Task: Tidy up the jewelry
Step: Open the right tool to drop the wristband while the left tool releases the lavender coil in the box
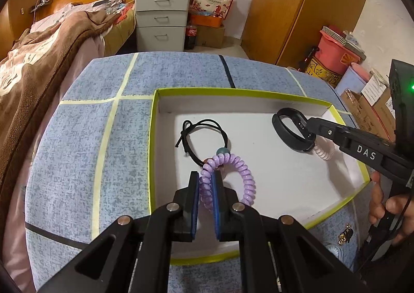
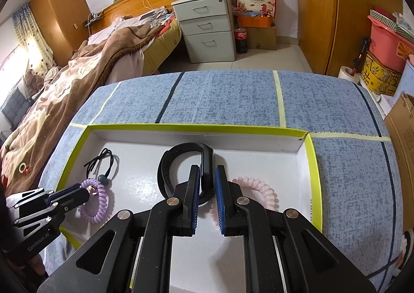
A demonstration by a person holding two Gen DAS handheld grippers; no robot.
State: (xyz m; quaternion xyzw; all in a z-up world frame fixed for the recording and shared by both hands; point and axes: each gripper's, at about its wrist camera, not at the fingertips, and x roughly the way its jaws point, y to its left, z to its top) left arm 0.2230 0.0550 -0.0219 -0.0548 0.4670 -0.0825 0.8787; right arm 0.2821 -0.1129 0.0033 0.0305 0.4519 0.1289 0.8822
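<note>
Purple coil band (image 1: 227,176) pinched by left hand-held gripper (image 1: 206,184), black wristband (image 2: 186,166) in right (image 2: 207,179)

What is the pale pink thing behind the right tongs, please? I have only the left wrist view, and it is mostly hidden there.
Observer: In the right wrist view it is a pink coil hair tie, a whole ring lying flat on the floor of the green-rimmed box.
Operator: Thank you. Are the right tongs gripping it?
Observer: No. The right tongs have their pads on either side of the black wristband, which stands on edge.
Operator: Is the pink tie clear of them?
Observer: Not quite. It passes under the right-hand finger; I cannot tell whether they touch.
</note>
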